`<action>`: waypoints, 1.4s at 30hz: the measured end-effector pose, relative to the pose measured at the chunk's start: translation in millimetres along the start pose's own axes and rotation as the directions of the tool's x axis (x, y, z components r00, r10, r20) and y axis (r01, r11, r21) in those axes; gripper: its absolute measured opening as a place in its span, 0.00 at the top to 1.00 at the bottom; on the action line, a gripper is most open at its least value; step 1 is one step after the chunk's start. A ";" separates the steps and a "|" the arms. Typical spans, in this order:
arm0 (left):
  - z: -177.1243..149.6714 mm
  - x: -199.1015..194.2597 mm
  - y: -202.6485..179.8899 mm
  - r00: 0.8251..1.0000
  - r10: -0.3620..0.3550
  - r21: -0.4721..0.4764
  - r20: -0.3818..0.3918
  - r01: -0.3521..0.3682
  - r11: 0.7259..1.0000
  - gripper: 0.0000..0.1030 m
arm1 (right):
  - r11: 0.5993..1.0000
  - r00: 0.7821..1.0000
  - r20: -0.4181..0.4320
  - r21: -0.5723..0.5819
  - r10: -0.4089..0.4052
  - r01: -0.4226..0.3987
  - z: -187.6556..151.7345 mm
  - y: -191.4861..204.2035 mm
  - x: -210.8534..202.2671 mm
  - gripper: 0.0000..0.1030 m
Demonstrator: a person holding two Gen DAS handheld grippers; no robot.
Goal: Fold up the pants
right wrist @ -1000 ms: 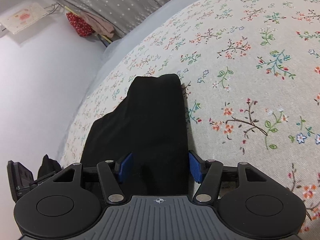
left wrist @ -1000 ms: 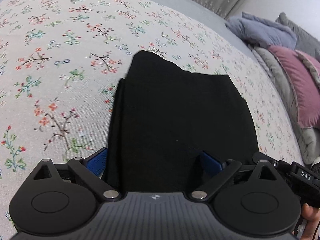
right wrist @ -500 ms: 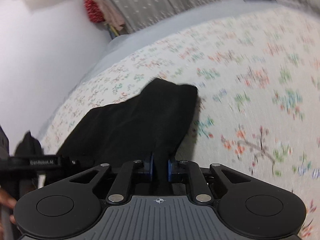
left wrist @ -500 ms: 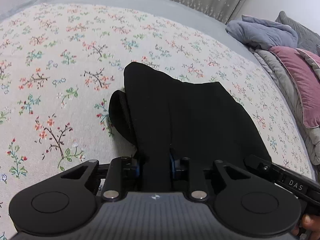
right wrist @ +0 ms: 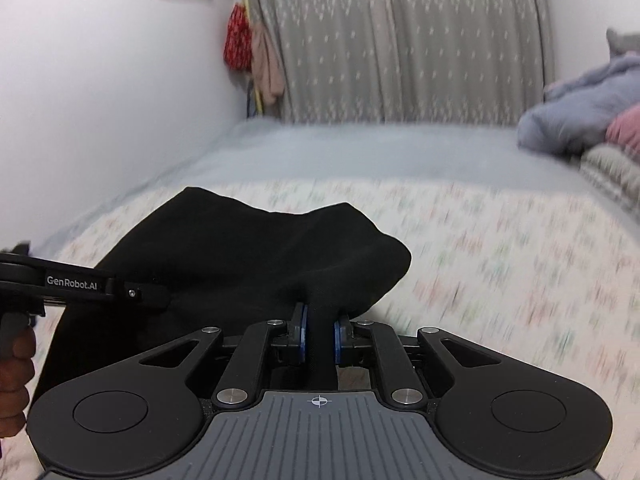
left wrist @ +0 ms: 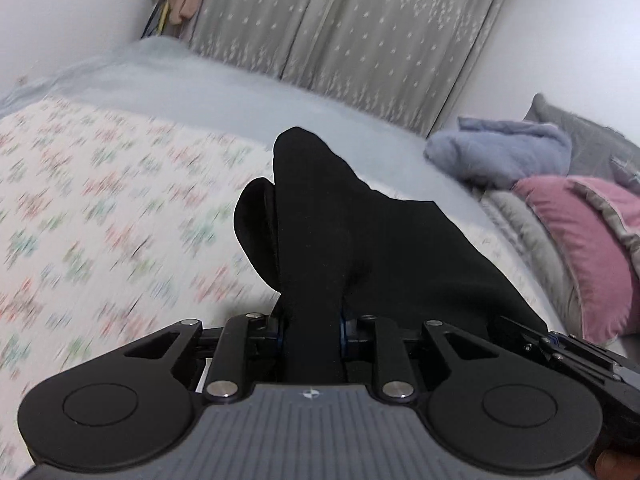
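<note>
Both tools, left tool (left wrist: 311,326) and right tool (right wrist: 319,334), clamp the black pants (left wrist: 360,232) above the floral bedspread (left wrist: 100,220).

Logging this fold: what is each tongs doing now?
Left tongs: shut on the black pants.
Right tongs: shut on the black pants.
</note>
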State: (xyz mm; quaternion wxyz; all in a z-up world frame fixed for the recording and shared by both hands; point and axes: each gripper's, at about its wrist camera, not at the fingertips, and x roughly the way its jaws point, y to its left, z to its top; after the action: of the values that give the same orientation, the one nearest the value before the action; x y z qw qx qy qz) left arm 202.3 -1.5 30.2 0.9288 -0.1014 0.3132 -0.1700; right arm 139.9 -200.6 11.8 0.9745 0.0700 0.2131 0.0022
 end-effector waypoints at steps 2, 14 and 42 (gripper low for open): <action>5.9 28.7 5.0 0.998 -0.021 -0.012 -0.061 0.020 1.000 0.59 | 1.000 0.999 0.032 0.005 -0.006 0.006 16.7 -11.3 8.7 0.89; -9.3 73.1 39.0 0.983 0.174 0.016 -0.057 -0.173 0.985 0.32 | 0.947 0.964 -0.229 0.258 -0.132 0.191 -13.7 -100.1 91.3 0.66; -94.4 26.7 -39.2 0.941 0.336 0.351 -0.031 -0.305 0.885 0.34 | 0.988 0.955 -0.253 -0.015 -0.153 0.155 -55.2 -10.7 38.1 0.63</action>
State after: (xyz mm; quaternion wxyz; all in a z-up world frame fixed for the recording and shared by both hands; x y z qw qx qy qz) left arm 154.2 -55.6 -46.8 0.9322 0.1220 0.3335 -0.0701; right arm 151.3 -202.4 -55.1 0.9363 0.0549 0.3408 -0.0654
